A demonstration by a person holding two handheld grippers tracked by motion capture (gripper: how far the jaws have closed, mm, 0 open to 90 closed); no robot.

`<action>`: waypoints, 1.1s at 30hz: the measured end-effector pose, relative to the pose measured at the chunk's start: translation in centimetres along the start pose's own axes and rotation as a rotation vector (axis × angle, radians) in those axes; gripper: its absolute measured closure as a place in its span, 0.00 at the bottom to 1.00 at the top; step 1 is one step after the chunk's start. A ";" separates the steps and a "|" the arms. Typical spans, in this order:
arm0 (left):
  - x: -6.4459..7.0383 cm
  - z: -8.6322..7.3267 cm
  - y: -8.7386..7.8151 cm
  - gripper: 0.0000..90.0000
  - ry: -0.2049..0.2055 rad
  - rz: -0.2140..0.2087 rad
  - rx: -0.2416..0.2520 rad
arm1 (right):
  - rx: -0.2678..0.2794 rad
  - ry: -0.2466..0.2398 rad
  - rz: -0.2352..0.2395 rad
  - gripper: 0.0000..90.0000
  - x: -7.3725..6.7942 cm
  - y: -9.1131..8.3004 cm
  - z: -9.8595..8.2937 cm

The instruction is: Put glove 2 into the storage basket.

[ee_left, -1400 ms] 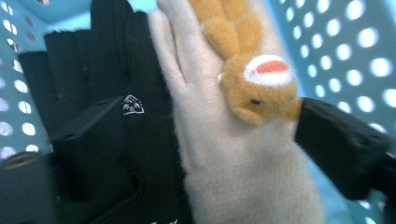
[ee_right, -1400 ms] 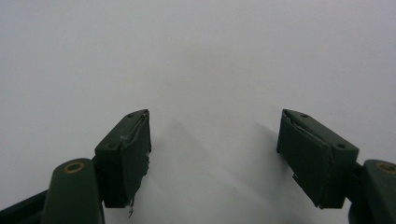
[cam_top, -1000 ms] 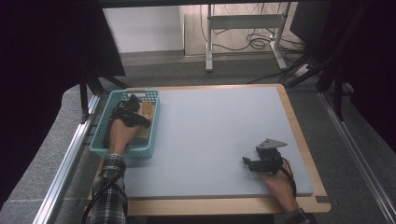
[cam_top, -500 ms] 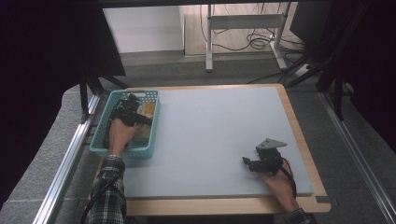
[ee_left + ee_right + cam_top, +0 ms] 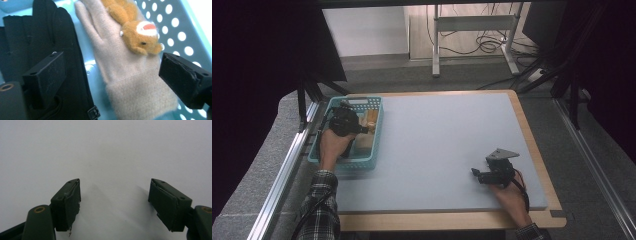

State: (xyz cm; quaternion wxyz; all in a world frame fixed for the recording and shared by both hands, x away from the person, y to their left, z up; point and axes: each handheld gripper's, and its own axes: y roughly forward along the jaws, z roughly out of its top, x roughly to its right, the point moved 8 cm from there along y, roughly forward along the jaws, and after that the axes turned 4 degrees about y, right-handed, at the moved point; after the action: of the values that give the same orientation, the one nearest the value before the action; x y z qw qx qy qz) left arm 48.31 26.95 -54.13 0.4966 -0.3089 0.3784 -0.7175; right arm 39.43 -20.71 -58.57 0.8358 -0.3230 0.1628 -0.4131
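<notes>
1. Change since the earlier frames: the left gripper (image 5: 346, 121) sits a little farther into the teal basket (image 5: 328, 159) at the left of the high view; the right gripper (image 5: 492, 174) keeps its place at the lower right of that view.
2. Left gripper, state: jaws spread wide and holding nothing. In the left gripper view they stand at either side of the beige glove's cuff, clear of the fabric.
3. Beige glove (image 5: 125, 75): lies flat on the basket floor, centre of the left gripper view, fingers toward the top of the frame, fuzzy cuff at the bottom.
4. Plush animal (image 5: 136, 30): orange-brown, with a white and red patch, fixed on the back of the beige glove, upper centre-right of that view.
5. Black glove (image 5: 45, 45): lies just beside the beige glove, filling the left of that view, partly under the left jaw; a small buckle shows at its lower edge.
6. Right gripper, state: jaws wide apart and empty, over the bare grey mat (image 5: 107, 150).
7. Table (image 5: 532, 140): wooden rim around the grey mat, basket at its left edge.
</notes>
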 end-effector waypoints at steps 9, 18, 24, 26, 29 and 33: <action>-0.1 -0.3 -1.3 0.06 0.013 0.002 0.049 | 0.000 0.000 -0.001 0.28 0.0 0.0 0.0; -0.2 -0.5 -2.7 0.04 0.027 0.013 0.096 | 0.000 -0.001 -0.001 0.28 0.0 0.0 0.0; 0.3 -0.4 -3.7 0.03 0.037 0.007 0.131 | 0.000 -0.001 -0.001 0.28 0.0 0.0 0.0; 0.5 -0.3 -4.0 0.03 0.043 0.002 0.145 | 0.000 -0.001 -0.001 0.28 0.0 0.0 0.0; 0.9 -0.3 -4.5 0.03 0.053 -0.004 0.162 | 0.000 0.000 -0.001 0.28 0.0 0.0 0.0; 1.2 -0.2 -5.1 0.03 0.068 -0.001 0.178 | 0.000 -0.001 -0.001 0.28 0.0 0.0 0.0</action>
State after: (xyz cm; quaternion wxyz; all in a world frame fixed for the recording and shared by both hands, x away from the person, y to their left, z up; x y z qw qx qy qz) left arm 45.29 26.96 -49.83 0.5086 -0.2391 0.3297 -0.7585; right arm 39.43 -20.71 -58.58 0.8355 -0.3235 0.1623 -0.4134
